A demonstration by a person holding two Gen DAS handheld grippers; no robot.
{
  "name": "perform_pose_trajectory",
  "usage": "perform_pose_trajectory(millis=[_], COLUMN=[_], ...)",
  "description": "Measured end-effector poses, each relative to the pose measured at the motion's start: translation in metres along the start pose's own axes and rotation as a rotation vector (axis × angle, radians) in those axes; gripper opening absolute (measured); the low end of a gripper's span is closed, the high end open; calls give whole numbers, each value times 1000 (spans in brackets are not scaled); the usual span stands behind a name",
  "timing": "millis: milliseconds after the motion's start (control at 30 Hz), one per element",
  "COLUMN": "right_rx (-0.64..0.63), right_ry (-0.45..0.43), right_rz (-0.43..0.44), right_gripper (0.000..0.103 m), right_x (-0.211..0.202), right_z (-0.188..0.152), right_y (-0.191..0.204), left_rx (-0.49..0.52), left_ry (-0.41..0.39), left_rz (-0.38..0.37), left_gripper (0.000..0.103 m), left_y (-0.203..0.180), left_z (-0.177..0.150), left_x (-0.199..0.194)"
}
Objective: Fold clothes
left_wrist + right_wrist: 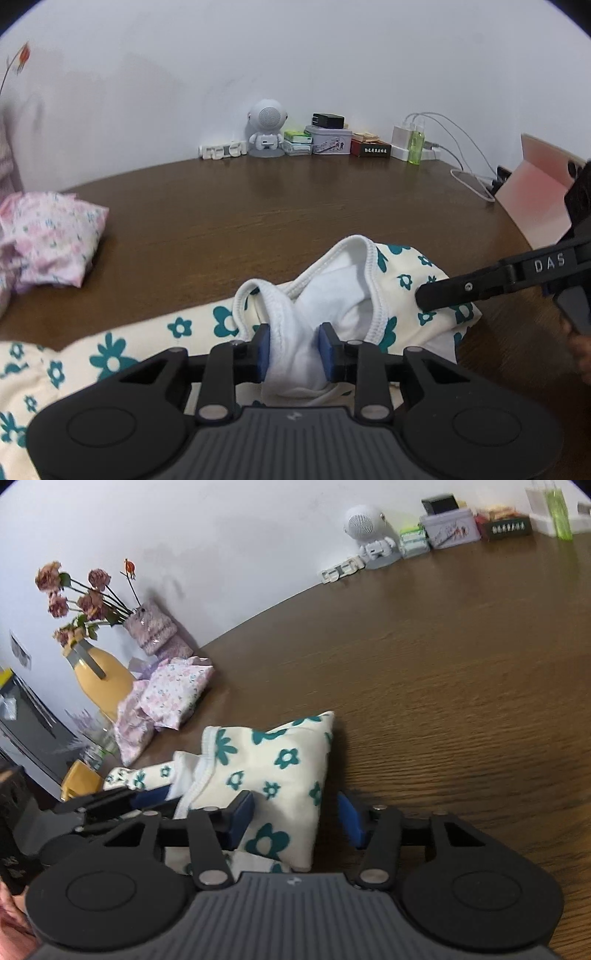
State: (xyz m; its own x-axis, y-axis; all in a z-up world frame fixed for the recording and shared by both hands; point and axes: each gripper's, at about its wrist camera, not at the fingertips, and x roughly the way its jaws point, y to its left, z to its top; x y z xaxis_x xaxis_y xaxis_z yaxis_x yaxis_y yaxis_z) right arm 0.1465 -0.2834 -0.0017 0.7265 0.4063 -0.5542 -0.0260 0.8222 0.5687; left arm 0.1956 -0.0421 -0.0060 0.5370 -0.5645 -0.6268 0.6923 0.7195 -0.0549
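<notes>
Ribbed white hem (280, 306) — soft, floral cotton garment (280, 775).

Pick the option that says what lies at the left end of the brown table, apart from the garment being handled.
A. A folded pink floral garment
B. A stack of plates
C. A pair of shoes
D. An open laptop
A: a folded pink floral garment lies on the table, apart from the cream garment with teal flowers.
</notes>
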Motion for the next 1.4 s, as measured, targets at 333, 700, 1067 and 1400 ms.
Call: perform_pose_trajectory(millis=[333,700,1067,1400], right_rx=[81,-257,-789,-1093], right_ry=[-42,-101,-68,34], right_rz=[25,-182,-421,-420], right_gripper=[19,17,17,17], right_x=[8,-35,-44,16], right_z=[-5,26,41,-3], right_y=[3,38,117,182], left_rx=[-27,-17,8,-157], left_ry=[-5,-18,3,-87], left_rz=[-8,-84,-169,-94], left_gripper=[27,38,25,50], left_y=[2,-37,-58,15], left_z=[1,24,39,-3], left_x=[-1,15,50,-45])
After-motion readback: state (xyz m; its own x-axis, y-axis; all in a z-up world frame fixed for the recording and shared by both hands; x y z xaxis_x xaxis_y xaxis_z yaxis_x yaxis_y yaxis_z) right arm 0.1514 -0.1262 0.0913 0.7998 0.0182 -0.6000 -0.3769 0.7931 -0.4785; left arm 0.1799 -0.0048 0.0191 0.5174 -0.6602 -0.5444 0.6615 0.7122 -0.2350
